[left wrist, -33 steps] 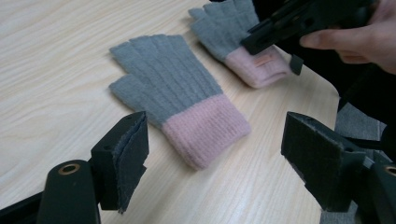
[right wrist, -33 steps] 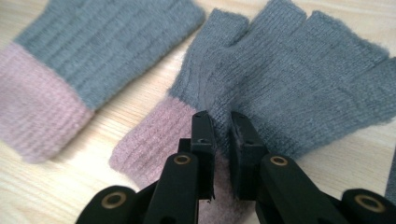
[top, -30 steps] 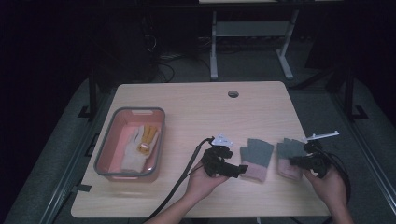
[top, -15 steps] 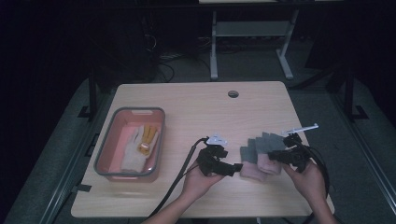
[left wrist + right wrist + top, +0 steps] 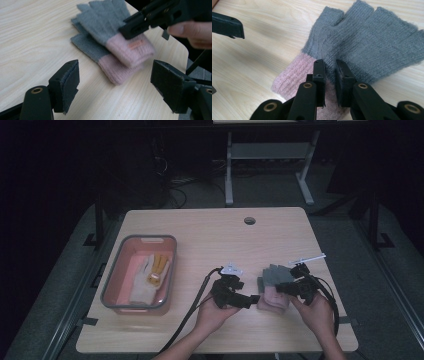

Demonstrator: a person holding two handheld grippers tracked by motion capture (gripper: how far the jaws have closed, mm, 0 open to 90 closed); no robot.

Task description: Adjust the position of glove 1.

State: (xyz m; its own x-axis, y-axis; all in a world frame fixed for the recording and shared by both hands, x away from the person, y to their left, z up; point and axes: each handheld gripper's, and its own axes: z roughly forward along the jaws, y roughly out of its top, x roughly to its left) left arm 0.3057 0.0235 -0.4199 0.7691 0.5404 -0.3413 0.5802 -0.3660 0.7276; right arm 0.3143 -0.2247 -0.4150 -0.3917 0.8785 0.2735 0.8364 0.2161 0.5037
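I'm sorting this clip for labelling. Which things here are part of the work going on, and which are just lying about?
In use:
- grey and pink gloves
- left gripper, open beside them
- right gripper, nearly shut over the top glove

Lying about:
- tray
- pale glove in it

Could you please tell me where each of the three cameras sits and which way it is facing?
High view: fixed above the person's side, looking forward and down on the table; both hands, the left claw and the right claw enter from the bottom.
Left gripper view: rides the left claw, looking between its wide-apart jaws at the gloves.
Right gripper view: rides the right claw, looking down on the top glove, jaws nearly together over it.
Shared: all three show the grey-and-pink gloves; the left gripper view also catches the right claw.
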